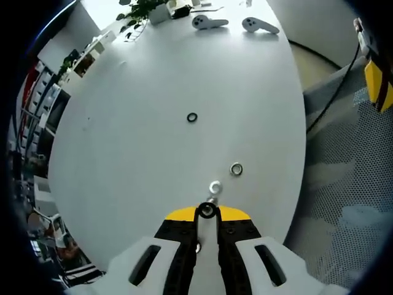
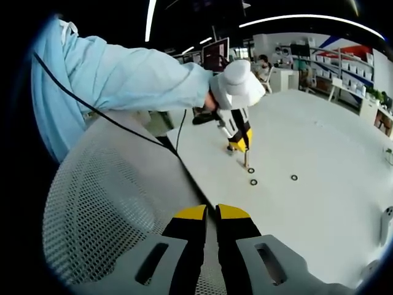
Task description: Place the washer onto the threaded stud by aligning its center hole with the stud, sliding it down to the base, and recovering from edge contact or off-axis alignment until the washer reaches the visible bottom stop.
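My left gripper [image 1: 207,214] points down at the white round table [image 1: 153,153], shut on a thin threaded stud [image 1: 212,198]. The stud's lower end with a silver base [image 1: 215,187] rests on the table. A dark ring [image 1: 207,211] sits at the stud's top, right between the yellow tips. A silver washer [image 1: 236,169] lies just beyond the base, and a black washer [image 1: 192,117] lies farther off. The right gripper view shows the left gripper [image 2: 240,142] holding the stud [image 2: 246,160] upright, with rings [image 2: 253,182] beside it. My right gripper [image 2: 212,214] is shut and empty over a mesh chair.
A grey mesh chair [image 2: 104,209] stands at the table's edge [image 1: 301,153], with a black cable [image 1: 331,92] across it. Two white controllers [image 1: 209,23] and a plant [image 1: 142,9] sit at the far side. A light-blue sleeve [image 2: 123,77] and a white-gloved hand [image 2: 236,86] hold the left gripper.
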